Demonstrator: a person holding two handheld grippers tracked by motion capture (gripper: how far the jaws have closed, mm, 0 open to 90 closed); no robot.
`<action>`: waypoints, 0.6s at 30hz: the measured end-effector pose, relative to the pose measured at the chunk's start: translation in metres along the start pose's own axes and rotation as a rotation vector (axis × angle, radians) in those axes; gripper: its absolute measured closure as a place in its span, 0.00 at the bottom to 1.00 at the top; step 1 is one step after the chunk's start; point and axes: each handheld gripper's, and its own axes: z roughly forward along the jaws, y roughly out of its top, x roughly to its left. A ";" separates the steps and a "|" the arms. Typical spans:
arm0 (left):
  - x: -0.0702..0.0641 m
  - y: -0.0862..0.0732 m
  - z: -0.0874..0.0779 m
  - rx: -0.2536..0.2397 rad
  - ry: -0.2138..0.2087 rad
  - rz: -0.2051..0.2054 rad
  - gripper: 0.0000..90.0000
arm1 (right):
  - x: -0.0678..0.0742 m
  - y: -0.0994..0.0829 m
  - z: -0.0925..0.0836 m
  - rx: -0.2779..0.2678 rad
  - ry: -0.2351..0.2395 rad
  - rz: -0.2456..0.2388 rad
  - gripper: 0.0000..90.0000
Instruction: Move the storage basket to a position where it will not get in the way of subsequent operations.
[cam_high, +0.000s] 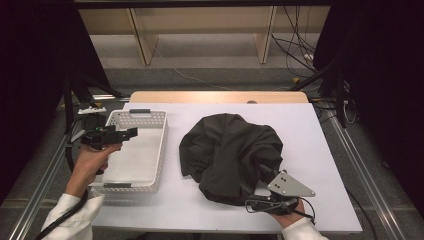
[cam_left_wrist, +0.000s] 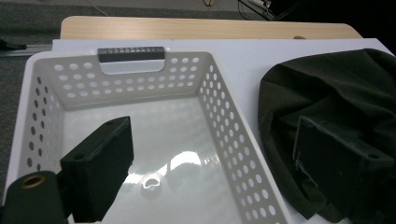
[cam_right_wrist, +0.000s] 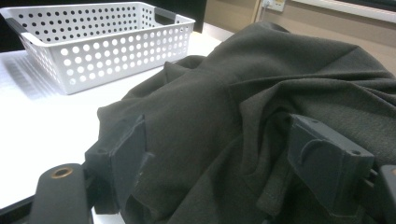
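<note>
left gripper (cam_high: 131, 132) wide over the white perforated plastic basket (cam_high: 161, 150) at left, right gripper (cam_right_wrist: 215, 163) wide around the crumpled dark grey cloth's (cam_high: 230, 150) near edge

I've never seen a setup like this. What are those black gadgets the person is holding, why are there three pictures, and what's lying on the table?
There is no robot here: a person holds a hand tool with two black fingers in each hand. One picture comes from a camera above the table; the other two come from small cameras riding on the tools, looking out along their fingers.

On the white table lie a white basket full of round holes and a crumpled dark cloth.

The left gripper hovers over the basket with its fingers open and nothing between them. The right gripper sits at the near edge of the cloth. Its fingers stand wide apart with cloth bunched between them; they don't look pressed onto it, so I'd say nothing is truly held.
</note>
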 end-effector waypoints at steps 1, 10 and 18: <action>-0.002 0.000 0.000 0.004 -0.001 0.005 0.13 | 0.000 0.000 0.000 -0.002 0.001 0.002 0.24; -0.016 -0.004 0.006 0.003 -0.033 0.024 0.13 | 0.000 0.000 0.001 0.000 0.004 -0.002 0.24; -0.026 -0.009 0.013 0.003 -0.043 0.043 0.13 | 0.001 0.000 0.002 0.002 0.007 -0.003 0.24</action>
